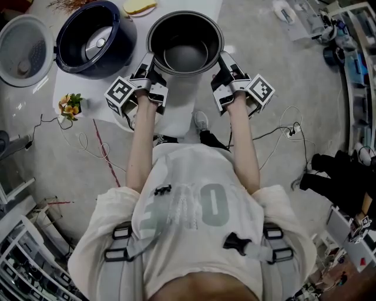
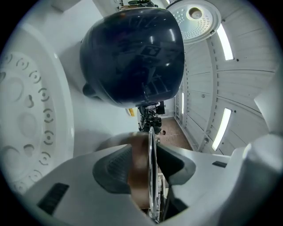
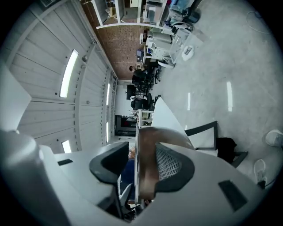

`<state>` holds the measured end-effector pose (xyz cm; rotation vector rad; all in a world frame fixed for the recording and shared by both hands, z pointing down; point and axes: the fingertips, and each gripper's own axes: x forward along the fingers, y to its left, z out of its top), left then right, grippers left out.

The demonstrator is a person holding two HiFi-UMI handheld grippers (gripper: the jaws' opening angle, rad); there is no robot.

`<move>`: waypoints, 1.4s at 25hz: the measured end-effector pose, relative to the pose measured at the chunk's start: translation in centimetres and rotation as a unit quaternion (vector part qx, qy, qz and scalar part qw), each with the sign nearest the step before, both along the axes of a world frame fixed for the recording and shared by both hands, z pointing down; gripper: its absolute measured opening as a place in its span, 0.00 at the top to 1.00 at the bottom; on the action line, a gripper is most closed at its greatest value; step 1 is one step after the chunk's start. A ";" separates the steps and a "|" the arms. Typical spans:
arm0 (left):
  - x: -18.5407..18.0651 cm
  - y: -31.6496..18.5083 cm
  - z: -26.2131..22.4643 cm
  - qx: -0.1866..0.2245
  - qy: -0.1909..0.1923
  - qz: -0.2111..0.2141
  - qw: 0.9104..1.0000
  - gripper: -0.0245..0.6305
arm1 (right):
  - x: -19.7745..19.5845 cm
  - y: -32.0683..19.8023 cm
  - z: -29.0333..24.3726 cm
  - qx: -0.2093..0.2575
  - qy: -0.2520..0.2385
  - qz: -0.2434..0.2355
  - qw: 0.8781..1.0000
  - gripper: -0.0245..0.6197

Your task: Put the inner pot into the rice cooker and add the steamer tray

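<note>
Inner pot (image 1: 176,35): dark metal, matt interior; rim edge polished, bright.
Rice cooker (image 2: 132,53): dark blue plastic shell, high gloss.
Steamer tray (image 1: 23,41): white plastic, matt.
Left gripper (image 2: 148,165), right gripper (image 3: 141,165): grey matt plastic; pads (image 2: 112,170) black, ribbed.
Worktop (image 1: 179,109): white, smooth.

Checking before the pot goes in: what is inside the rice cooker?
A silver heating plate on the cooker's floor; nothing else shows. The near wall hides part of that floor.

The head view's left edge is cutting off a white round perforated dish (image 1: 17,53). Its top edge is cropping an unidentifiable flat yellow object (image 1: 140,6).
</note>
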<state>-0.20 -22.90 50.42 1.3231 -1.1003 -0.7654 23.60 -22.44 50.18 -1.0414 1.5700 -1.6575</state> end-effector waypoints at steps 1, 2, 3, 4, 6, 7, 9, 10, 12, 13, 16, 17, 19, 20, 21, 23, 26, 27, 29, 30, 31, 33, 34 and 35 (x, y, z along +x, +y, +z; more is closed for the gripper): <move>-0.1 0.0 0.1 -0.002 -0.002 0.000 1.000 0.70 | -0.1 0.0 0.2 -0.002 0.001 -0.002 1.000 0.69; -0.1 0.1 0.2 -0.003 -0.004 0.000 1.000 0.71 | -0.3 0.0 0.3 -0.002 0.001 -0.003 1.000 0.70; -0.2 0.1 0.3 -0.004 -0.007 0.001 1.000 0.73 | -0.5 0.0 0.3 -0.001 0.001 -0.005 1.000 0.72; -0.2 0.1 0.4 -0.005 -0.010 0.003 1.000 0.75 | -0.8 0.0 0.3 0.000 0.002 -0.007 1.000 0.73; -0.2 0.1 0.4 -0.005 -0.016 0.005 1.000 0.78 | -1.1 0.0 0.3 -0.001 0.010 -0.012 1.000 0.77; -0.2 0.2 0.3 -0.003 -0.020 0.007 1.000 0.79 | -1.1 0.0 0.3 -0.003 0.016 -0.014 1.000 0.80; 0.0 0.1 -0.1 0.002 -0.033 0.010 0.999 0.83 | -1.2 0.0 0.1 -0.001 0.025 -0.017 1.000 0.82; 0.0 0.0 -0.3 0.004 -0.043 0.011 0.999 0.85 | -1.3 -0.1 -0.1 0.003 0.030 -0.018 0.999 0.85; -0.1 -0.1 -0.6 0.007 -0.060 0.011 0.998 0.89 | -1.5 -0.4 -0.6 0.012 0.047 -0.022 0.999 0.93; -0.1 -0.1 -0.7 0.008 -0.065 0.011 0.998 0.90 | -1.6 -0.4 -0.7 0.014 0.059 -0.024 0.998 0.94; -0.1 -0.1 -0.7 0.008 -0.068 0.013 0.998 0.91 | -1.6 -0.5 -0.7 0.014 0.067 -0.024 0.997 0.94; -0.1 -0.1 -0.7 0.008 -0.068 0.013 0.998 0.91 | -1.6 -0.4 -0.7 0.013 0.064 -0.023 0.998 0.94; -0.1 -0.1 -0.8 0.008 -0.067 0.012 0.998 0.91 | -1.6 -0.4 -0.7 0.013 0.069 -0.021 0.997 0.94; 0.0 -0.1 -0.8 0.009 -0.066 0.012 0.998 0.91 | -1.6 -0.4 -0.8 0.013 0.071 -0.021 0.997 0.94; 0.0 -0.1 -0.8 0.009 -0.066 0.012 0.998 0.91 | -1.6 -0.4 -0.7 0.013 0.072 -0.021 0.997 0.94; 0.0 -0.1 -0.8 0.009 -0.072 0.014 0.997 0.91 | -1.4 -0.4 -0.6 0.014 0.077 -0.022 0.997 0.94; 0.1 -0.1 -0.8 0.008 -0.092 0.019 0.996 0.91 | -1.4 -0.4 -0.6 0.014 0.115 -0.035 0.993 0.93; 0.1 -0.1 -0.8 0.009 -0.096 0.021 0.995 0.91 | -1.5 -0.4 -0.6 0.013 0.127 -0.040 0.991 0.93; 0.2 -0.1 -0.9 0.010 -0.100 0.022 0.995 0.91 | -1.5 -0.4 -0.6 0.011 0.139 -0.047 0.989 0.93; 0.2 -0.1 -1.0 0.011 -0.103 0.023 0.994 0.91 | -1.5 -0.4 -0.7 0.010 0.142 -0.049 0.989 0.93; 0.2 -0.1 -1.0 0.012 -0.106 0.024 0.994 0.91 | -1.5 -0.4 -0.7 0.009 0.145 -0.051 0.988 0.93; 0.2 -0.1 -1.3 0.015 -0.110 0.025 0.993 0.91 | -1.6 -0.5 -0.9 0.008 0.153 -0.052 0.987 0.93; 0.1 -0.2 -1.6 0.018 -0.113 0.026 0.993 0.91 | -1.6 -0.5 -1.1 0.010 0.157 -0.052 0.986 0.93; 0.1 -0.3 -2.0 0.023 -0.117 0.027 0.992 0.91 | -1.7 -0.6 -1.4 0.013 0.164 -0.052 0.985 0.93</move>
